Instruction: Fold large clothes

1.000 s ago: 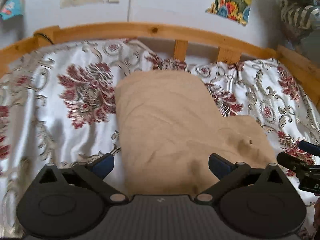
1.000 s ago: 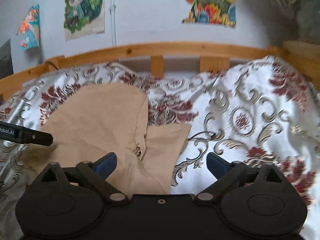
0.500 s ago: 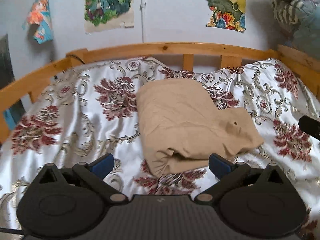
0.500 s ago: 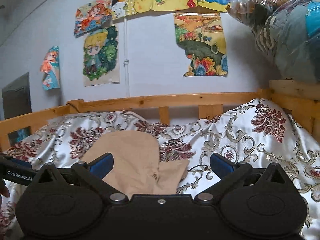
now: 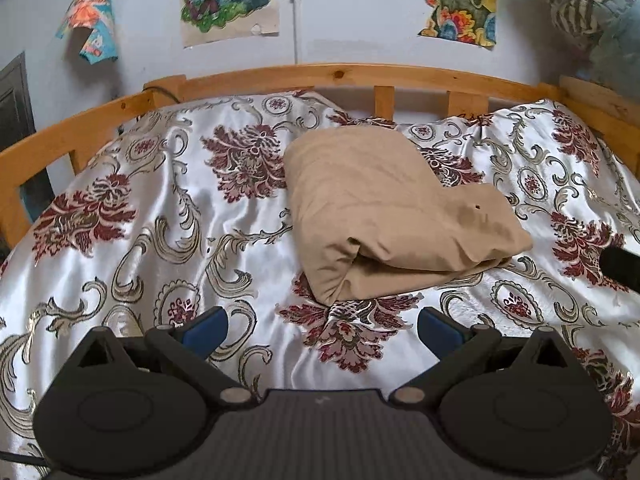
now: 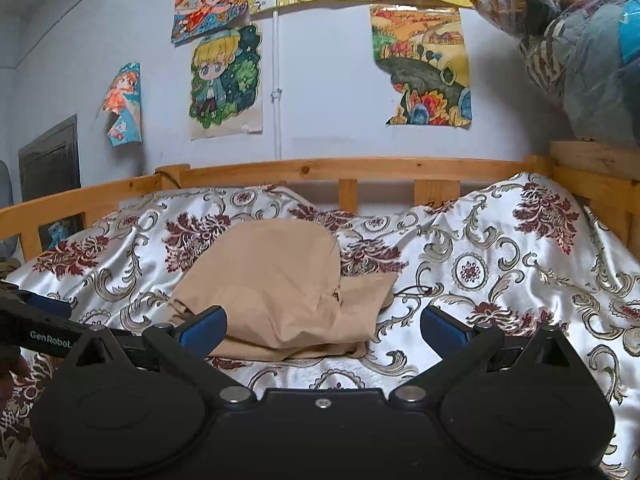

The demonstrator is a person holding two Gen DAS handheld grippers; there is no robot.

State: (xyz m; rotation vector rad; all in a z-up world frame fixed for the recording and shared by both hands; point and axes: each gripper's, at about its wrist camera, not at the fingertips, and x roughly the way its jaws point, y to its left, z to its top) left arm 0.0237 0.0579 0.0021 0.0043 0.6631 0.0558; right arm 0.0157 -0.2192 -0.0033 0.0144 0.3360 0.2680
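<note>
Both grippers have pulled back and risen since a second ago, when they hung low over the garment; more of the bed and wall now shows. Left gripper [image 5: 322, 326] hangs with its jaws spread wide, holding nothing, and the right gripper [image 6: 323, 326] is likewise apart and empty. The garment [image 5: 394, 208], tan and folded into a thick bundle, lies near the middle of the bedspread [image 5: 160, 216], a shiny white cloth with dark red flowers and grey scrolls. A wooden rail [image 6: 360, 168] runs round the bed. On the pale wall [image 6: 328, 100] behind hang cartoon posters [image 6: 226, 80], split by a thin pipe [image 6: 277, 92]. A clear bag [image 6: 576, 48] of bundled cloth sits on the right ledge. In the right wrist view the left gripper's side reads "GenRobot" [image 6: 50, 336].
</note>
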